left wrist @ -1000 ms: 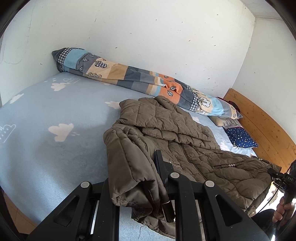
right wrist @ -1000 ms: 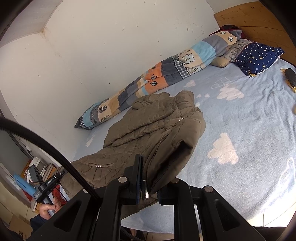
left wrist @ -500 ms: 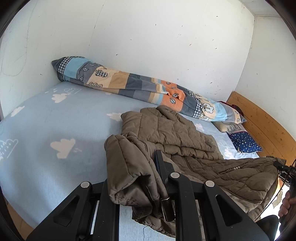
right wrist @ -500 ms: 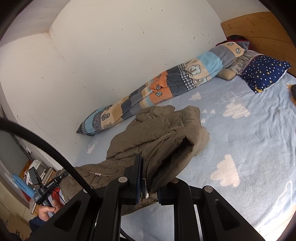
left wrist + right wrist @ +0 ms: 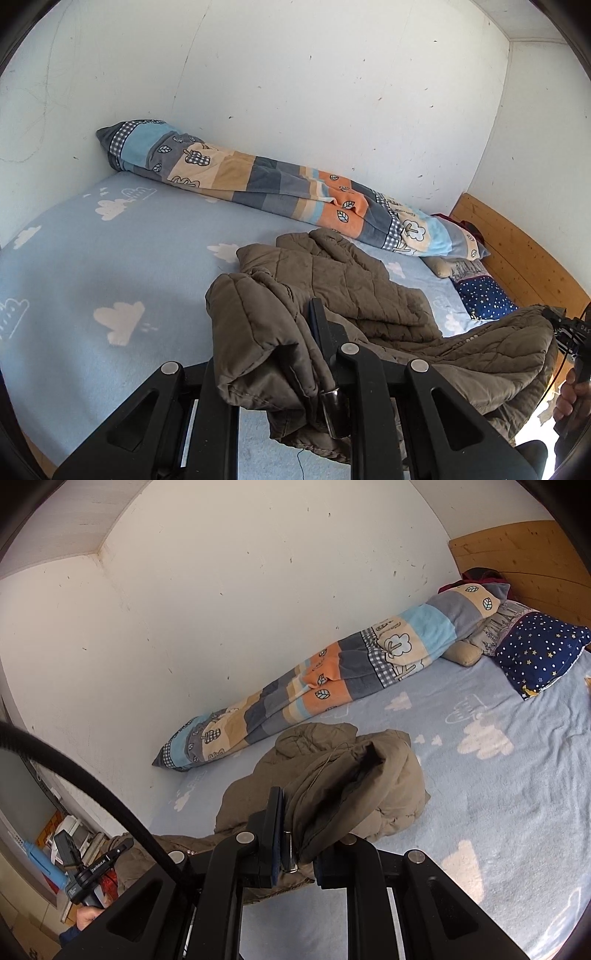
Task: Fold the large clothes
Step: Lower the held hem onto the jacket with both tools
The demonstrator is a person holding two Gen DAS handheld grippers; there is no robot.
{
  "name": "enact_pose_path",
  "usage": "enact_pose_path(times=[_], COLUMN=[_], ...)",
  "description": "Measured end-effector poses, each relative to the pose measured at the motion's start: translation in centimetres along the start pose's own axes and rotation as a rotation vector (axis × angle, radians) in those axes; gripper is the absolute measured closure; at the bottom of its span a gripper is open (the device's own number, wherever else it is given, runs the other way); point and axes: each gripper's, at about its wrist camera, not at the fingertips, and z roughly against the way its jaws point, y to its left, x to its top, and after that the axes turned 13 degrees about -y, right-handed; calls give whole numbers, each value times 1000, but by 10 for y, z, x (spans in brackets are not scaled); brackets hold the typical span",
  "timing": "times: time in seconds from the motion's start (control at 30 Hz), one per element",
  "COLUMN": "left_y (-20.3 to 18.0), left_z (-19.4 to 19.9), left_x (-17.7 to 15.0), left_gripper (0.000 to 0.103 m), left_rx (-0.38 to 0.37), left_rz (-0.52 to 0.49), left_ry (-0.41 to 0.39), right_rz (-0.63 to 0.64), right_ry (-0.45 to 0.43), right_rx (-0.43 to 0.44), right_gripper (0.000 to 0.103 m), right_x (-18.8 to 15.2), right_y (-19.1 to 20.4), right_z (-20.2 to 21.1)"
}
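"genrobot.ai" on the left gripper (image 5: 85,882), brown jacket (image 5: 354,786) alongside

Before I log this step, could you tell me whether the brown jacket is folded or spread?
Neither yet: the brown jacket lies bunched, both grippers lifting its near edge.

a rolled patchwork blanket (image 5: 280,192) lies along the wall, beside a starry navy pillow (image 5: 539,650).

Both clamped grippers, left (image 5: 314,354) and right (image 5: 299,834), now sit higher, lifting the brown jacket's (image 5: 332,273) near edge further off the bed (image 5: 110,266).
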Motion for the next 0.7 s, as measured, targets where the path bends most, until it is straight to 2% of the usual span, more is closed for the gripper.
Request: enact_pose_path(times=[0.7], left_y=[5], left_z=[-24], left_x=[21], left_gripper=[86], left_rx=[-41], left_rz=[-18], left_ry=[7], right_rz=[21], right_ry=[-36], right_rx=[-12], right_gripper=[89], right_x=[38], right_y=[15], right_z=[-53])
